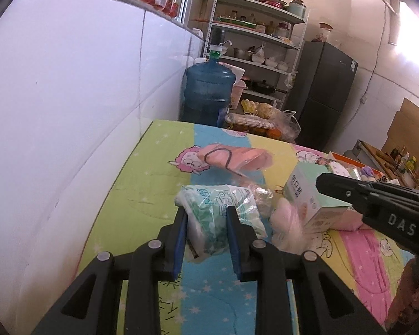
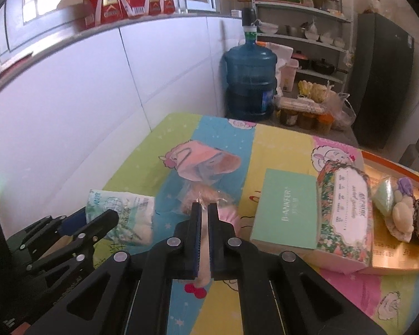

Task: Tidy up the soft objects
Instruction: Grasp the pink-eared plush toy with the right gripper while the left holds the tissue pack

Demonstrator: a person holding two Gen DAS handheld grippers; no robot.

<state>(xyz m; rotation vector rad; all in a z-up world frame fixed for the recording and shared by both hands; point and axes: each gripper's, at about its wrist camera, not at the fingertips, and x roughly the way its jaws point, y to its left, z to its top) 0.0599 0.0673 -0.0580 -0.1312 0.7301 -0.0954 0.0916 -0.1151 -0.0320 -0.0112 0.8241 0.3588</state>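
Note:
My left gripper [image 1: 206,212] is shut on a green-and-white tissue pack [image 1: 223,212], held just above the striped cartoon cloth [image 1: 142,184]; the pack also shows in the right wrist view [image 2: 125,215]. My right gripper [image 2: 205,209] is shut on a pink soft item in clear wrap [image 2: 226,215], seen blurred in the left wrist view [image 1: 287,220]. A mint box [image 2: 284,209] and a floral tissue box [image 2: 346,212] lie right of it. A pink packet [image 1: 237,159] lies further back.
An orange-rimmed tray [image 2: 388,251] with small soft items sits at the right. A white wall [image 1: 69,111] runs along the left. A blue water jug [image 1: 206,92], jars, a shelf and a dark fridge [image 1: 323,92] stand beyond the table's far edge.

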